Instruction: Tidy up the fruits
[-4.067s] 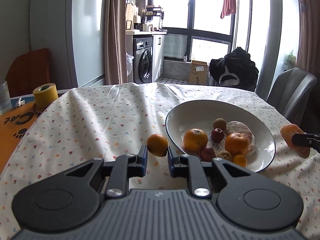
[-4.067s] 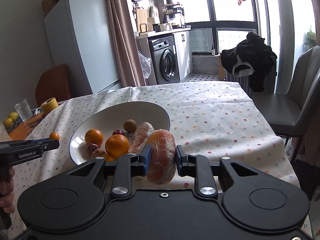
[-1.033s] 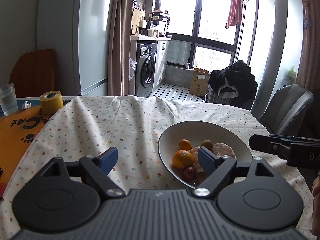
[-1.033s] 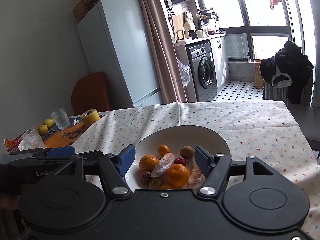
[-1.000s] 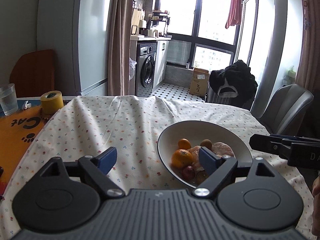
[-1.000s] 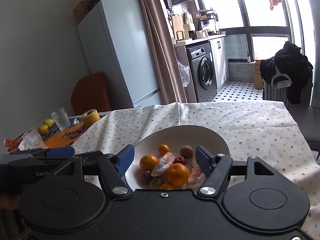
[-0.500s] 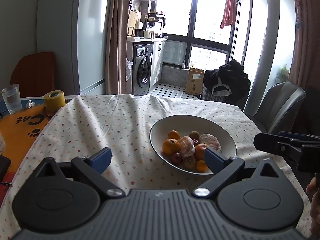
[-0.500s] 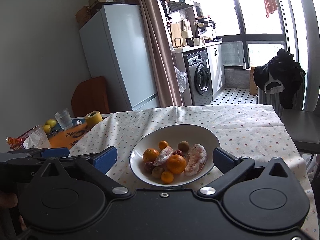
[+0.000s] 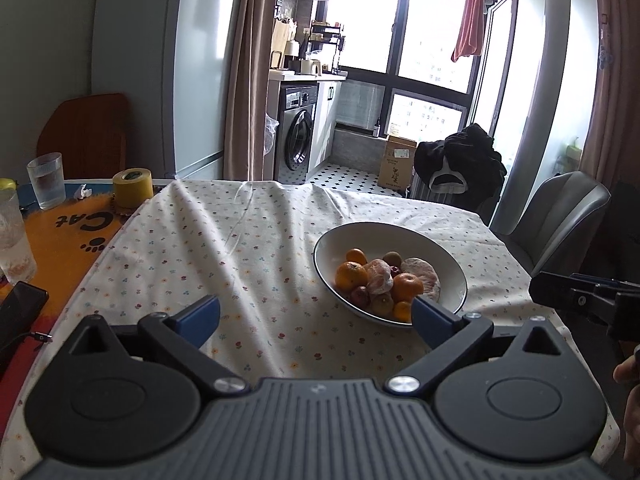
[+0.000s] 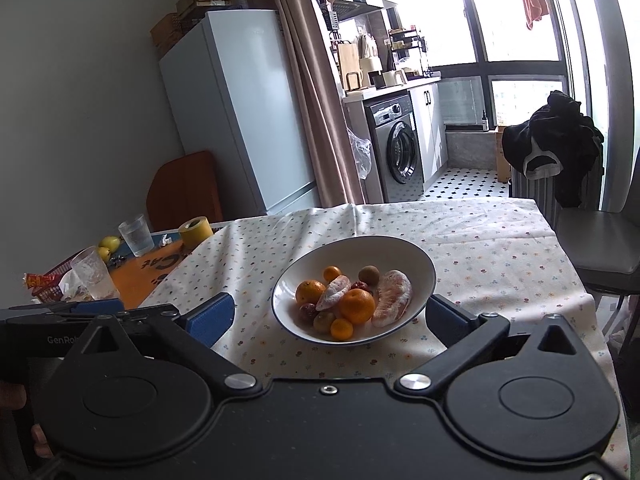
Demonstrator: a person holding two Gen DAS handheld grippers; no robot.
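Both grippers have pulled back from the white ceramic bowl (image 10: 404, 248) of fruit; left gripper (image 9: 316, 314) and right gripper (image 10: 330, 316) hang spread wide, empty.

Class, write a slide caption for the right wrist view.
Open right claw hovers before a white bowl of fruit on a floral tablecloth.

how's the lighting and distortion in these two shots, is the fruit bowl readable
Left wrist view: windows blown out, fridge bowed by fisheye, bowl evenly lit and sharp. Right wrist view: window glare top right, corners vignetted, bowl clear.
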